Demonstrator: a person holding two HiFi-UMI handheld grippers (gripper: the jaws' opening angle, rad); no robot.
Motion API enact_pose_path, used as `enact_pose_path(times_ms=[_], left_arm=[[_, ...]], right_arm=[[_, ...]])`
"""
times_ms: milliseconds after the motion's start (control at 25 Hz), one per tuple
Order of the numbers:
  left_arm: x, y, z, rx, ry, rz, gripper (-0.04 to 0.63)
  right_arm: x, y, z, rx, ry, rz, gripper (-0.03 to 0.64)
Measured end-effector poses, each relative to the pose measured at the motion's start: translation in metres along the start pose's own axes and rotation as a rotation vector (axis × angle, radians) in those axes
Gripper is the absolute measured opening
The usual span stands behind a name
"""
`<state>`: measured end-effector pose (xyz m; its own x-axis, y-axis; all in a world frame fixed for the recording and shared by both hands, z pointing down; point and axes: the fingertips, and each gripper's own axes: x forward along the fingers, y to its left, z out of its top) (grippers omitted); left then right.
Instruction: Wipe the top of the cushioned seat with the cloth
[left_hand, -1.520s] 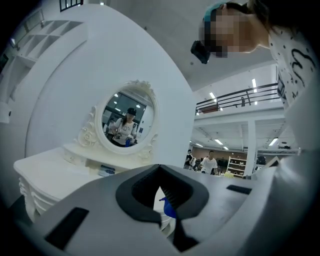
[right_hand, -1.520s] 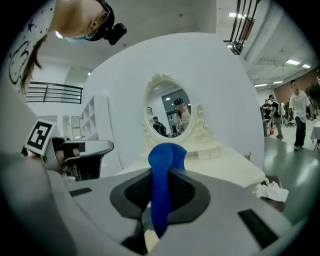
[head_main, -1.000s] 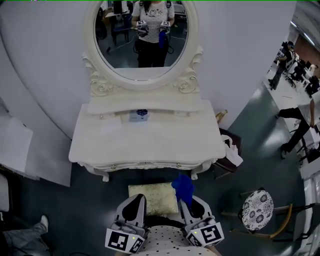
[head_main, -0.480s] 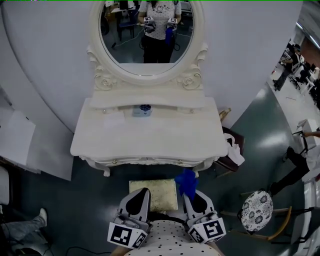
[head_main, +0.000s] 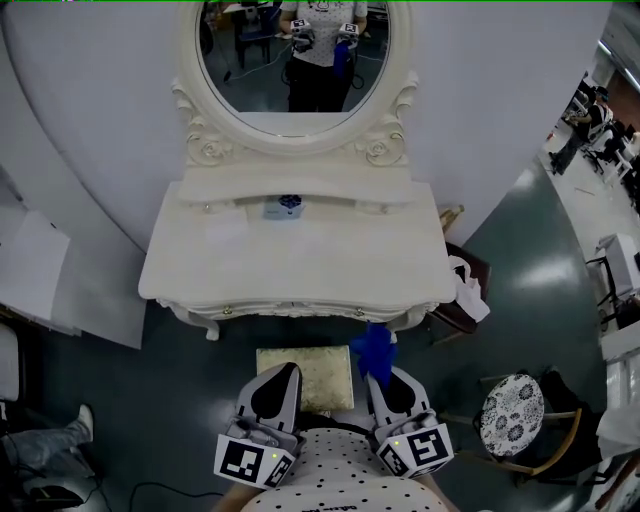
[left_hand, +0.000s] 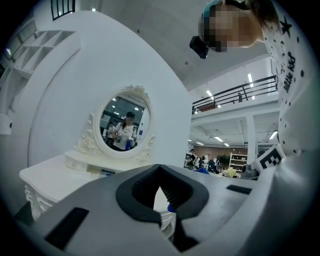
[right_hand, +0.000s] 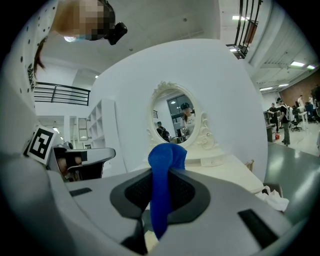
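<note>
Cloth, blue and bunched, stands pinched between the jaws of my right gripper, a fold bulging above the pads and a tail hanging below them in the right gripper view. It hangs over the right edge of the cushioned seat, the pale gold square below me, and does not touch it.

My left gripper is clenched on nothing, its tips over the seat's left half.

Against a second ago, the cloth has climbed in the head view until its top laps the scalloped front edge of the white dressing table. Both grippers have edged forward with it, and the seat sits nearer the table's front. The people who stood at the far right have mostly slid out of view.

The seat's far edge lies just short of the table's front rail, so room ahead is tight. Dark floor opens to the seat's left. To the right, a round patterned chair stands well apart, with a white bag by the table's right corner. An oval mirror rises behind.
</note>
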<state>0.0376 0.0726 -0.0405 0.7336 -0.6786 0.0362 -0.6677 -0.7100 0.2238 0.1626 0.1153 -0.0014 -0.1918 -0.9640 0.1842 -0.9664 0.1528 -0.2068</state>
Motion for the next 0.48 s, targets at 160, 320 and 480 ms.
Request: enact_pose_path(times_ms=[160, 320, 480], left_arm=[[-0.0023, 0.0000, -0.0009, -0.001, 0.001, 0.005, 0.011], [-0.0039, -0.0026, -0.0014, 0.002, 0.000, 0.006, 0.011], [-0.0058, -0.0077, -0.0014, -0.001, 0.001, 0.006, 0.011]], right_arm=[[-0.0002, 0.0034, -0.0008, -0.005, 0.002, 0.012, 0.064], [-0.0018, 0.0049, -0.0020, -0.007, 0.006, 0.023, 0.064], [-0.0065, 0.0059, -0.0024, -0.007, 0.010, 0.031, 0.064]])
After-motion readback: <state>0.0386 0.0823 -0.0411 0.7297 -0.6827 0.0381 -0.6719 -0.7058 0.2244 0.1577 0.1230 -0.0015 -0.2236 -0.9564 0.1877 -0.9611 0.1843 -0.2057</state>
